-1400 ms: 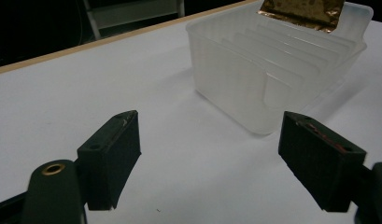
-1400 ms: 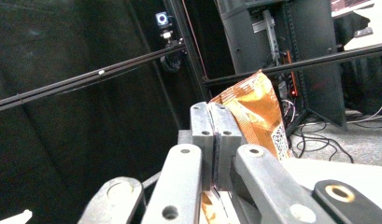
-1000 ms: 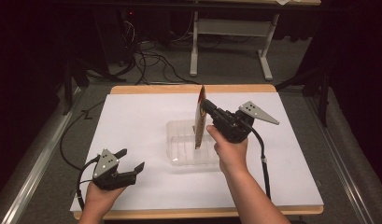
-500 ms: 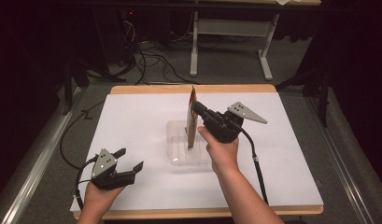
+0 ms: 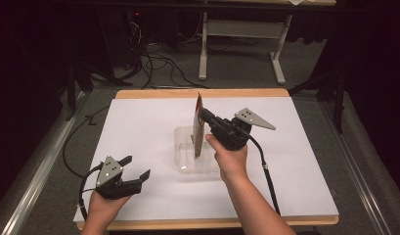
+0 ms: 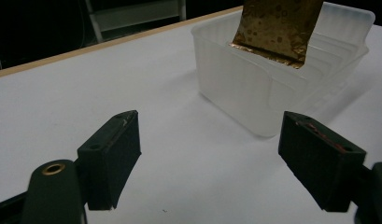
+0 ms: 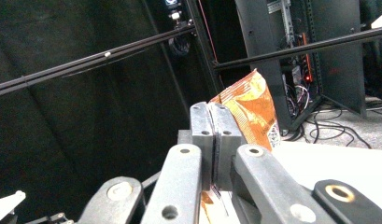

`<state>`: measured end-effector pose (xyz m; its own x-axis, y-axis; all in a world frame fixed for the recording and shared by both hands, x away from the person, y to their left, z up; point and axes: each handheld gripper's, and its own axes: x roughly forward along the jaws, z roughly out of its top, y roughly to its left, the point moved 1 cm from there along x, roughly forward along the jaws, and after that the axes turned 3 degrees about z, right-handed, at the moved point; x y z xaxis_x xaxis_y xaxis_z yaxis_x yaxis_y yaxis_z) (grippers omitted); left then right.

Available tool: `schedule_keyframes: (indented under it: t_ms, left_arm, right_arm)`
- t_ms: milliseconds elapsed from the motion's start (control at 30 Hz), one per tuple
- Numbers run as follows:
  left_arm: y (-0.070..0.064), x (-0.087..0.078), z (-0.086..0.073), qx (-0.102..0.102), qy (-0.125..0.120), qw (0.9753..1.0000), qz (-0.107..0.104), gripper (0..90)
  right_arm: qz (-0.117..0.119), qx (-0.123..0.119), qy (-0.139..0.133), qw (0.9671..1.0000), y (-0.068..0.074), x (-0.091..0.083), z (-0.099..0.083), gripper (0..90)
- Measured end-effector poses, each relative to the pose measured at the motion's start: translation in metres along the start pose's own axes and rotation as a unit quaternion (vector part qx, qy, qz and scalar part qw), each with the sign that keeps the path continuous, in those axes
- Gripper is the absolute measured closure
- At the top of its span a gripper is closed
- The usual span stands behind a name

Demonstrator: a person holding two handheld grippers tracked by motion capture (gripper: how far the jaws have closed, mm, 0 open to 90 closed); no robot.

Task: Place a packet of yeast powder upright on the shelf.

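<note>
Shifted toward nine o'clock since before: right gripper [image 5: 203, 119] clamped on foil packet [image 5: 198, 126].
Packet upright, long axis vertical, lower end inside clear bin [image 5: 184, 138]; left gripper [image 5: 134, 167] agape, idle at seven o'clock.

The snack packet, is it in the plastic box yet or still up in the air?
Partly in: the snack packet stands upright, bottom edge dipping inside the clear plastic box.

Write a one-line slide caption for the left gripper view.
Open left gripper faces a clear plastic bin as a snack packet hangs over it.
</note>
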<state>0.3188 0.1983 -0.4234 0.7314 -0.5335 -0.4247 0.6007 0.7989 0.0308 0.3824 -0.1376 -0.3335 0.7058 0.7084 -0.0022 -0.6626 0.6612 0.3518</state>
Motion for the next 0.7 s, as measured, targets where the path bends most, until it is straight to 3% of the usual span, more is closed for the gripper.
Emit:
schedule_keyframes:
  t_ms: [400,633,700]
  left_arm:
    - [-0.0018,0.0026,-0.0004,0.005,0.006,1.0,-0.001,21.5]
    - [0.0003,0.0008,0.0001,0.0,0.003,1.0,-0.001,21.5]
    - [0.0006,0.0002,0.0002,-0.001,0.001,1.0,-0.001,21.5]
  right_arm:
    - [0.0,0.003,-0.006,1.0,-0.0037,-0.0063,-0.0001,90.0]
    - [0.006,0.027,-0.023,0.9994,-0.0066,-0.0074,0.0039,90.0]
    - [0.005,0.021,-0.017,0.9996,-0.0056,-0.0065,0.0063,90.0]
